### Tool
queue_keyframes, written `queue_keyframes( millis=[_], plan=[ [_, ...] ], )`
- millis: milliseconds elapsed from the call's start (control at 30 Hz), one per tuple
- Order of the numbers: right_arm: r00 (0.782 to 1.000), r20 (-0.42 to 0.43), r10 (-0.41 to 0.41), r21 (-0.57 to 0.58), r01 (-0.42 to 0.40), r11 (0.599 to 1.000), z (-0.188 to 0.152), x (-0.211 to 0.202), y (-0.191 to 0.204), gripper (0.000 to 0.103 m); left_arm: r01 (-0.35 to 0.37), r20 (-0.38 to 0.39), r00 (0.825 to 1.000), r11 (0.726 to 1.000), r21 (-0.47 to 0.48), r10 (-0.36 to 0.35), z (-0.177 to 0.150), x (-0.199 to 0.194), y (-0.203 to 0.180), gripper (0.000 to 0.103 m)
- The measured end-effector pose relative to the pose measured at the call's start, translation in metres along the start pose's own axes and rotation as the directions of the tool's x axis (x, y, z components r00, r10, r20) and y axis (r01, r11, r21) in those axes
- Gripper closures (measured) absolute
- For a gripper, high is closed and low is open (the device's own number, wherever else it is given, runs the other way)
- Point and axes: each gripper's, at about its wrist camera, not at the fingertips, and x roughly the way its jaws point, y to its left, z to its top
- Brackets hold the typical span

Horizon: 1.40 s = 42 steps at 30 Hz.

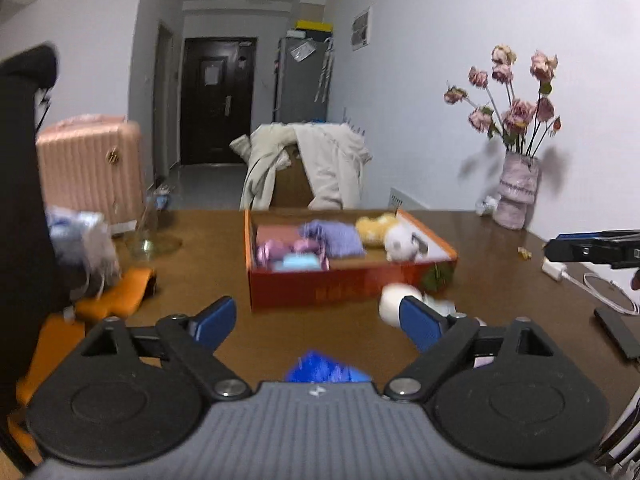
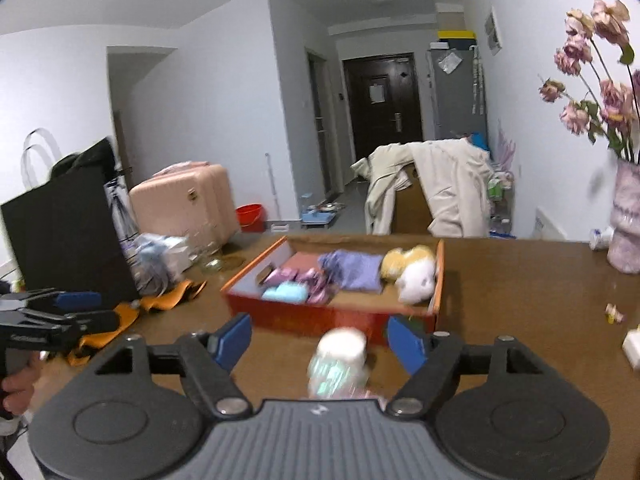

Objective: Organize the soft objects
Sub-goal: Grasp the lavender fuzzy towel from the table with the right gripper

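Observation:
An orange box stands on the brown table. It holds a purple cloth, a yellow plush, a white plush, pink items and a light-blue item. My left gripper is open and empty above the table; a blue soft object lies just below it. My right gripper is open, with a white and pale-green soft object on the table between its fingers, untouched. That object also shows in the left wrist view.
A vase of dried pink roses stands at the table's far right. Orange cloth and a glass bottle lie at the left. A white cable and charger lie right. A coat-covered chair stands behind the table.

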Motion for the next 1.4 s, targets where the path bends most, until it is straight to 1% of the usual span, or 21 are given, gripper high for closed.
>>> queue_keyframes(
  millis=[167,233,300,333,400,500,600,633,700,733,800,867,967,1033,1067,1133,1167,1200,1267,1333,1400],
  plan=[
    [1.0,0.019,0.006,-0.005,-0.006,1.0,-0.062,-0.027,0.017,0.022,-0.038,-0.021,0.999,0.999,-0.029,0.038,-0.052,-0.025,-0.027,0.013],
    [1.0,0.005,-0.002,0.005,0.002,1.0,-0.086,-0.032,0.022,0.019,-0.047,-0.025,0.999,0.999,0.007,0.047,-0.064,-0.03,-0.04,0.011],
    [0.999,-0.033,0.002,0.016,-0.001,1.0,-0.104,-0.03,0.025,0.018,-0.03,-0.041,0.999,0.998,0.057,0.032,-0.07,-0.031,-0.052,0.01],
    [0.999,-0.051,-0.002,0.016,0.003,1.0,-0.111,-0.029,0.025,0.018,-0.036,-0.051,0.998,0.997,0.074,0.04,-0.071,-0.029,-0.057,0.01],
    [0.998,-0.065,-0.012,0.021,0.014,1.0,-0.119,-0.03,0.024,0.018,-0.043,-0.059,0.997,0.996,0.073,0.047,-0.071,-0.025,-0.062,0.01],
    [0.998,-0.065,0.005,0.052,-0.002,0.999,-0.127,-0.03,0.018,0.018,-0.02,-0.075,0.997,0.999,0.041,0.023,-0.069,-0.017,-0.067,0.01],
    [0.999,-0.053,0.008,0.088,-0.003,0.996,-0.129,-0.025,0.007,0.019,-0.001,-0.088,0.996,0.998,0.058,0.006,-0.066,-0.006,-0.079,0.011],
    [0.999,-0.049,0.001,0.107,0.004,0.994,-0.128,-0.023,0.001,0.02,0.017,-0.099,0.995,0.998,0.062,-0.01,-0.064,-0.001,-0.083,0.012],
    [0.999,-0.043,-0.007,0.142,0.013,0.99,-0.124,-0.015,-0.011,0.02,0.077,-0.118,0.991,0.995,0.056,-0.07,-0.062,0.007,-0.093,0.023],
    [0.999,-0.047,-0.009,0.16,0.017,0.987,-0.122,-0.009,-0.018,0.021,0.128,-0.136,0.983,0.991,0.044,-0.121,-0.063,0.013,-0.099,0.026],
    [0.998,-0.058,-0.008,0.181,0.018,0.983,-0.116,0.006,-0.029,0.027,0.21,-0.168,0.965,0.977,0.034,-0.201,-0.064,0.029,-0.112,0.034],
    [0.998,-0.066,0.001,0.202,0.012,0.979,-0.109,0.025,-0.042,0.031,0.22,-0.188,0.959,0.975,0.034,-0.21,-0.065,0.047,-0.123,0.038],
    [0.996,-0.089,0.027,0.235,-0.005,0.972,-0.1,0.059,-0.058,0.036,0.216,-0.214,0.954,0.976,0.0,-0.211,-0.065,0.074,-0.127,0.038],
    [0.993,-0.118,0.023,0.249,0.007,0.968,-0.096,0.081,-0.066,0.04,0.22,-0.225,0.949,0.975,-0.026,-0.22,-0.065,0.085,-0.125,0.038],
    [0.991,-0.129,0.021,0.25,0.012,0.968,-0.095,0.09,-0.068,0.044,0.217,-0.227,0.949,0.976,-0.035,-0.219,-0.065,0.089,-0.123,0.038],
    [0.988,-0.149,0.038,0.262,0.002,0.965,-0.096,0.104,-0.072,0.057,0.218,-0.225,0.948,0.975,-0.05,-0.224,-0.066,0.094,-0.119,0.038],
    [0.985,-0.163,0.061,0.274,-0.014,0.961,-0.097,0.109,-0.074,0.073,0.221,-0.225,0.947,0.973,-0.06,-0.229,-0.066,0.095,-0.117,0.038],
    [0.982,-0.174,0.081,0.289,-0.027,0.957,-0.099,0.112,-0.075,0.078,0.224,-0.224,0.946,0.972,-0.07,-0.234,-0.066,0.095,-0.114,0.038],
    [0.977,-0.182,0.111,0.287,-0.056,0.956,-0.1,0.103,-0.072,0.083,0.229,-0.222,0.944,0.97,-0.085,-0.242,-0.065,0.093,-0.11,0.038],
    [0.971,-0.171,0.166,0.288,-0.112,0.951,-0.103,0.084,-0.069,0.084,0.244,-0.218,0.941,0.965,-0.097,-0.259,-0.066,0.087,-0.108,0.038],
    [0.965,-0.179,0.194,0.298,-0.135,0.945,-0.11,0.064,-0.066,0.084,0.261,-0.219,0.935,0.959,-0.109,-0.279,-0.068,0.081,-0.108,0.038]
  ],
)
